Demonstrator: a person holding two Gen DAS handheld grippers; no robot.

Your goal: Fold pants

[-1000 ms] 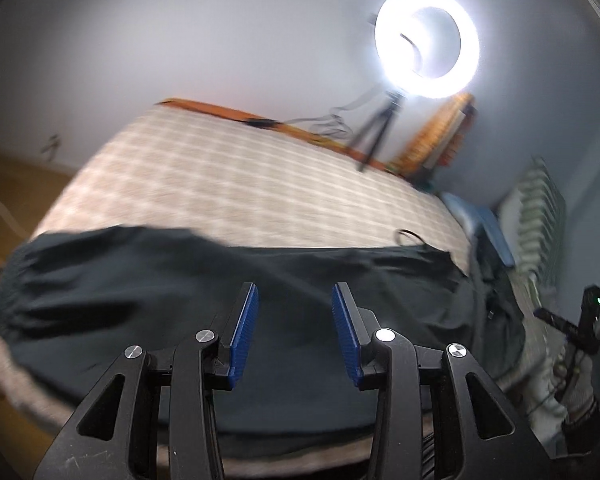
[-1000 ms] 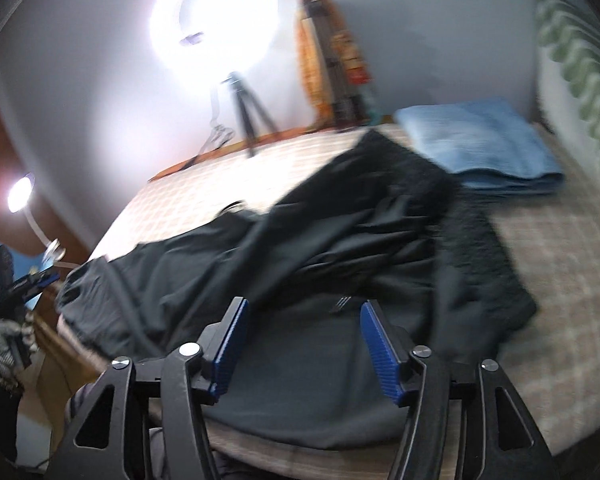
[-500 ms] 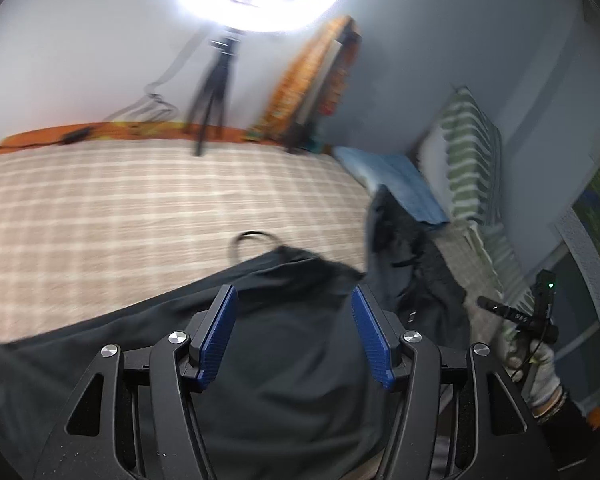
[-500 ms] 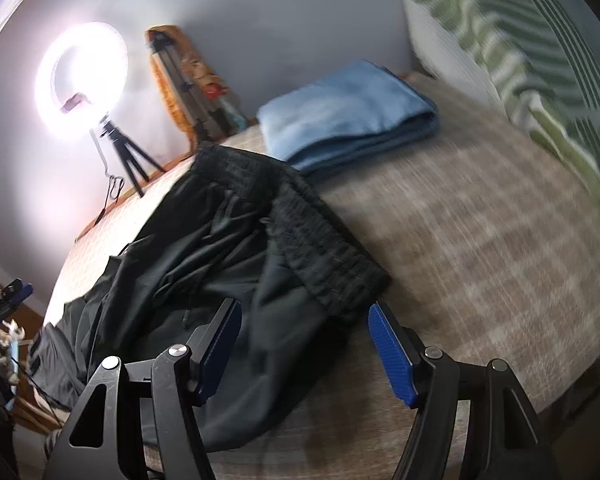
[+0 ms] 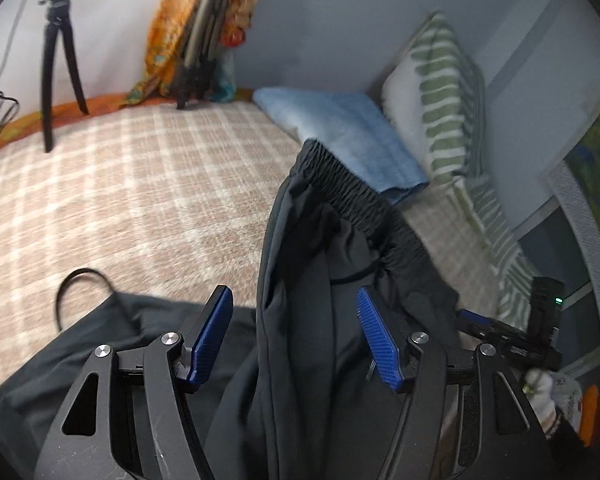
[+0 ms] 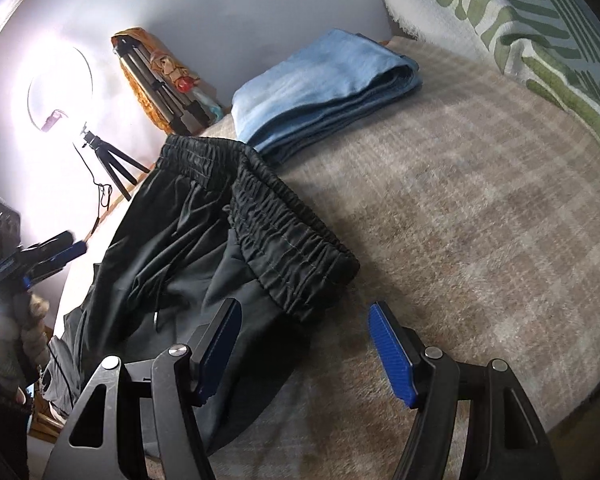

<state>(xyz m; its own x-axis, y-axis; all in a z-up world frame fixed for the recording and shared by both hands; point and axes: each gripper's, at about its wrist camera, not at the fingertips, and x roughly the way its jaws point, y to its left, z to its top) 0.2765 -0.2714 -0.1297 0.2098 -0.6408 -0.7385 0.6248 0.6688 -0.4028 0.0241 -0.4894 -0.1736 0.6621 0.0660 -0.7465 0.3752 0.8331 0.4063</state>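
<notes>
Since a second ago, left gripper [image 5: 296,336] slid toward one waistband [image 5: 352,192] of one black pants [image 5: 300,360]; jaws opening, cloth between, unpinched, pointing down. Right gripper [image 6: 305,346] tilts down, spread, empty; pants [image 6: 172,248] at ten o'clock on one bed [image 6: 460,220], one blue towel [image 6: 320,84] behind.
</notes>
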